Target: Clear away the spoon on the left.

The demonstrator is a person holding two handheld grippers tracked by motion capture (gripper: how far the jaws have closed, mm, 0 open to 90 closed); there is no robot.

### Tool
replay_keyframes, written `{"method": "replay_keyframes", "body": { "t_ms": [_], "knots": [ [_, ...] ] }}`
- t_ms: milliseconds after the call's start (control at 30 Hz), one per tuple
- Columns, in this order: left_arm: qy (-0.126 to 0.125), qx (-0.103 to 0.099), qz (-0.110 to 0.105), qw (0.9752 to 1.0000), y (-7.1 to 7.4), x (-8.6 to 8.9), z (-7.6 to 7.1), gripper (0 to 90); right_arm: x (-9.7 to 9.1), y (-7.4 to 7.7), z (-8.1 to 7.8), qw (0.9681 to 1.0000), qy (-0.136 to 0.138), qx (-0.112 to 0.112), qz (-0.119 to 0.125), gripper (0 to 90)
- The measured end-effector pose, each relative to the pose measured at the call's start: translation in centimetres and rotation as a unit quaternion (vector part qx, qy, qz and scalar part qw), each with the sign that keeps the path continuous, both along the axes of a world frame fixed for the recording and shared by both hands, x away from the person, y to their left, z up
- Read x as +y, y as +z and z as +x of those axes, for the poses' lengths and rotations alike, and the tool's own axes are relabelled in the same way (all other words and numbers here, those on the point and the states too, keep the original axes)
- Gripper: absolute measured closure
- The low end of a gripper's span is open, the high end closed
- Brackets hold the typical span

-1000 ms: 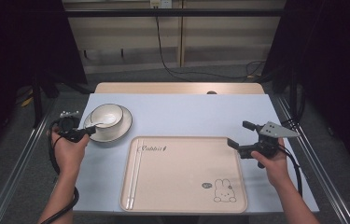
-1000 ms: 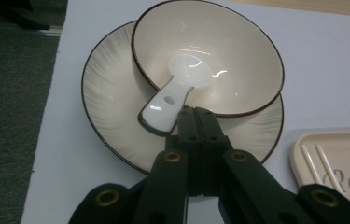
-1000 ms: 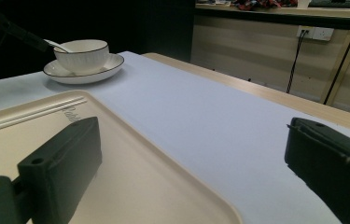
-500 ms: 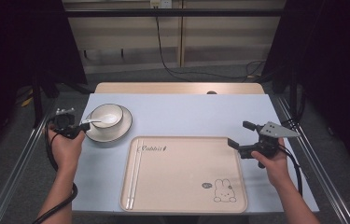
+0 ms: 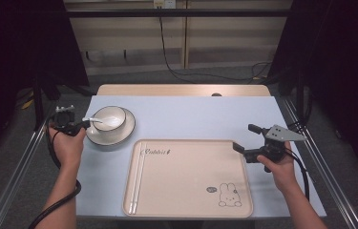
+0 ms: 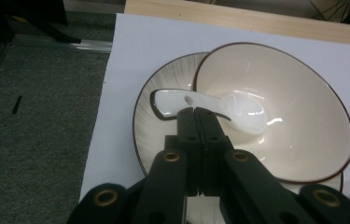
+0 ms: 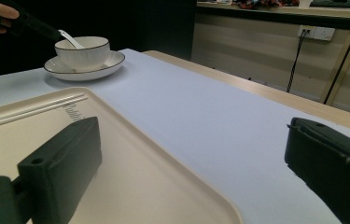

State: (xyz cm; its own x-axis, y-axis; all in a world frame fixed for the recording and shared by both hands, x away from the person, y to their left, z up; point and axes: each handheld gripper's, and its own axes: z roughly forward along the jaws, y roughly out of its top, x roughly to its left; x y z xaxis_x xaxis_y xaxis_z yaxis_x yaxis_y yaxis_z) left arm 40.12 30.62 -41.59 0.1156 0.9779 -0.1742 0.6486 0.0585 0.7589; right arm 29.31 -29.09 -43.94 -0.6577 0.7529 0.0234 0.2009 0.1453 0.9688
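bowl [image 5: 109, 119] sits on the saucer [image 5: 119, 137] at your far left | spoon [image 5: 95, 120] lies in the bowl, its handle over the left rim | tray [image 5: 186, 191] lies before you at centre, right of the saucer | chopsticks [image 5: 136, 179] lie in the tray along its left edge | all rest on the table [image 5: 205, 114]

— What lies beyond the bench's [image 5: 191, 112] far edge?
— A pale panelled wall [image 5: 224, 43], a black cable [image 5: 163, 45] hanging down it, grey carpet [image 5: 5, 157] and dark curtains [image 5: 19, 43] at both sides.
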Motion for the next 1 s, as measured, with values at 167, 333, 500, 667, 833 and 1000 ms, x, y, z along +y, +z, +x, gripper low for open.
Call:
{"method": "replay_keyframes", "body": {
  "t_ms": [167, 333, 500, 667, 833, 1000],
  "knots": [
    [0.017, -0.006, -0.015, 0.9997, 0.2, -0.1, 0.1, 70.9, -0.1, 0.1, -0.1, 1.0000, 0.003, -0.002, -0.006, 3.1],
    [0.040, -0.019, -0.028, 0.9986, 0.0, -0.2, 0.3, 53.6, -0.1, 0.1, -0.2, 1.0000, 0.002, 0.000, -0.006, 3.1],
    [0.045, -0.019, -0.039, 0.9981, -0.8, -0.3, 1.0, 51.2, -0.1, 0.1, -0.2, 1.0000, 0.002, 0.000, -0.007, 3.1],
    [0.053, -0.028, -0.056, 0.9967, -1.4, -0.5, 1.6, 51.7, -0.1, 0.1, -0.2, 0.9999, 0.002, -0.001, -0.011, 3.0],
    [0.056, -0.031, -0.069, 0.9956, -1.7, -0.5, 2.2, 51.1, -0.3, 0.1, -0.3, 0.9999, -0.003, -0.001, -0.012, 3.0],
    [0.060, -0.036, -0.078, 0.9945, -1.8, -0.8, 2.8, 45.9, -0.4, 0.1, -0.4, 0.9999, -0.005, -0.001, -0.011, 3.0]
  ]
}}
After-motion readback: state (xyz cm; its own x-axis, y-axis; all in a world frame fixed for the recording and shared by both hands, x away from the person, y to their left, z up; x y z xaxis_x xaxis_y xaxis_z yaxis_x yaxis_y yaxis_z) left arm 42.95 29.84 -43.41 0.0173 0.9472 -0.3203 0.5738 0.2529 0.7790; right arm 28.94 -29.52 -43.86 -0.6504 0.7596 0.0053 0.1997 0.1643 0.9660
